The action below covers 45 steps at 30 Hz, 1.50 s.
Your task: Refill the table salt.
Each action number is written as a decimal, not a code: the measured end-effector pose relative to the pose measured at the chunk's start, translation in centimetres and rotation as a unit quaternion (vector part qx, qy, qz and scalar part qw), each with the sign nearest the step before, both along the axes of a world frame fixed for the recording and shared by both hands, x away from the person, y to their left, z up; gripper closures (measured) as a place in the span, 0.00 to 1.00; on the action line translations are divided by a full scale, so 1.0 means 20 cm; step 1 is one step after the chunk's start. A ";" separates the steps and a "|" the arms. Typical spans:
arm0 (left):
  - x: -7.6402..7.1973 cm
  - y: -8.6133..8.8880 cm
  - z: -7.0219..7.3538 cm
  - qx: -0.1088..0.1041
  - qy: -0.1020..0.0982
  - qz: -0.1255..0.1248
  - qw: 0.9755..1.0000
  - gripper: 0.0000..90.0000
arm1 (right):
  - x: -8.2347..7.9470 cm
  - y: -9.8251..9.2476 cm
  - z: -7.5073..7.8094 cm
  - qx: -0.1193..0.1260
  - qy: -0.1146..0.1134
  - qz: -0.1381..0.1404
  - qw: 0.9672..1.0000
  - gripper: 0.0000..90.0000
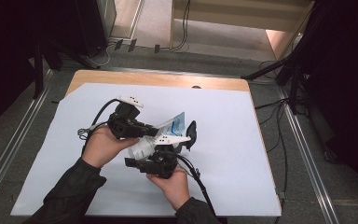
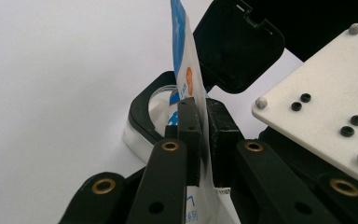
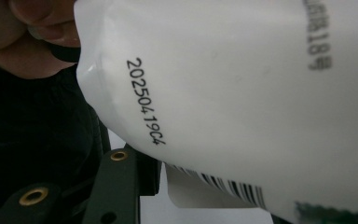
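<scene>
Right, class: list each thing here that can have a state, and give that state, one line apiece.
Pouch: held upright, its edge pinched.
Box: open, black lid flipped up.
Left gripper: shut on the pouch.
Right gripper: at the pouch; grip unclear.

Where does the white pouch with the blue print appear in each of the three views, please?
High view: the pouch sits mid-table between both grippers.
Left gripper view: it stands edge-on at centre, pinched by the left hand-held gripper.
Right gripper view: its white back with a date code spans the upper right.
Shared landmark: the white table cover, also.
</scene>
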State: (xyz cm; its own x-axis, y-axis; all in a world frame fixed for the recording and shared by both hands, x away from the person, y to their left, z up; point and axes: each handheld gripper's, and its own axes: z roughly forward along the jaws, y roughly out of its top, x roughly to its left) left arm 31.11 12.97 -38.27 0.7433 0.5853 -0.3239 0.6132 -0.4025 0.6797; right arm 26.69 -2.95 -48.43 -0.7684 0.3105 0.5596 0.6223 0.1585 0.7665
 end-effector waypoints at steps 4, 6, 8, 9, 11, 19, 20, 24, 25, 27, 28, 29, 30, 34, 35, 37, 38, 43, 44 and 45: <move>0.00 0.00 0.00 0.000 -0.001 0.000 1.000 0.97 | 0.00 0.00 0.00 0.003 0.004 -0.002 1.000 0.66; 0.00 0.00 0.00 0.001 -0.002 0.000 1.000 0.97 | 0.00 0.00 0.00 0.004 0.004 -0.002 1.000 0.66; 0.00 0.00 0.00 0.001 -0.002 0.000 1.000 0.96 | 0.00 0.00 0.00 0.004 0.003 -0.002 1.000 0.66; 0.00 0.00 0.00 0.001 -0.003 0.001 1.000 0.96 | 0.00 0.00 0.00 0.004 0.003 -0.002 1.000 0.66; 0.00 0.00 0.00 0.001 -0.004 0.001 1.000 0.96 | 0.00 0.00 0.00 0.005 0.004 -0.002 1.000 0.66; 0.00 0.00 0.00 -0.002 -0.008 0.002 1.000 0.96 | 0.00 0.00 0.00 0.011 0.005 -0.002 1.000 0.66; 0.00 0.00 0.01 -0.003 -0.007 0.003 1.000 0.96 | 0.00 0.00 0.00 0.012 0.006 -0.001 1.000 0.66; 0.00 0.00 0.01 -0.001 -0.008 0.003 1.000 0.96 | 0.00 0.00 0.00 0.012 0.007 -0.002 1.000 0.66; 0.00 0.00 0.00 -0.002 -0.008 0.004 1.000 0.96 | 0.00 0.00 0.00 0.012 0.006 -0.002 1.000 0.66; 0.00 0.00 0.00 0.000 -0.009 0.003 1.000 0.96 | 0.00 0.00 0.00 0.011 0.005 -0.002 1.000 0.66; 0.00 0.00 0.00 -0.002 -0.008 0.004 1.000 0.96 | 0.00 0.00 0.00 0.011 0.004 -0.001 1.000 0.66; 0.00 0.00 0.00 -0.001 -0.008 0.004 1.000 0.96 | 0.00 0.00 0.00 0.010 0.004 -0.001 1.000 0.66; 0.00 0.00 0.00 0.000 -0.009 0.004 1.000 0.96 | 0.00 0.00 0.00 0.010 0.004 -0.001 1.000 0.66; -0.01 0.00 0.01 0.001 -0.011 0.005 1.000 0.96 | 0.00 0.00 0.00 0.011 0.004 0.000 1.000 0.66; -0.01 0.00 0.01 0.000 -0.011 0.004 1.000 0.96 | 0.00 0.00 0.00 0.012 0.004 0.000 1.000 0.66; -0.01 0.00 0.01 0.002 -0.013 0.004 1.000 0.96 | 0.00 0.00 0.00 0.012 0.003 -0.001 1.000 0.66; -0.01 0.00 0.01 0.002 -0.014 0.005 1.000 0.96 | 0.00 0.00 0.00 0.011 0.002 0.000 1.000 0.66; -0.01 0.00 0.01 0.003 -0.013 0.006 1.000 0.97 | 0.00 0.01 0.00 0.007 -0.003 0.000 1.000 0.66; -0.01 0.01 0.01 0.003 -0.012 0.006 1.000 0.97 | 0.00 0.01 0.00 0.007 -0.003 0.000 1.000 0.66; -0.01 0.01 0.01 0.003 -0.012 0.006 1.000 0.97 | 0.00 0.01 0.00 0.007 -0.003 0.000 1.000 0.66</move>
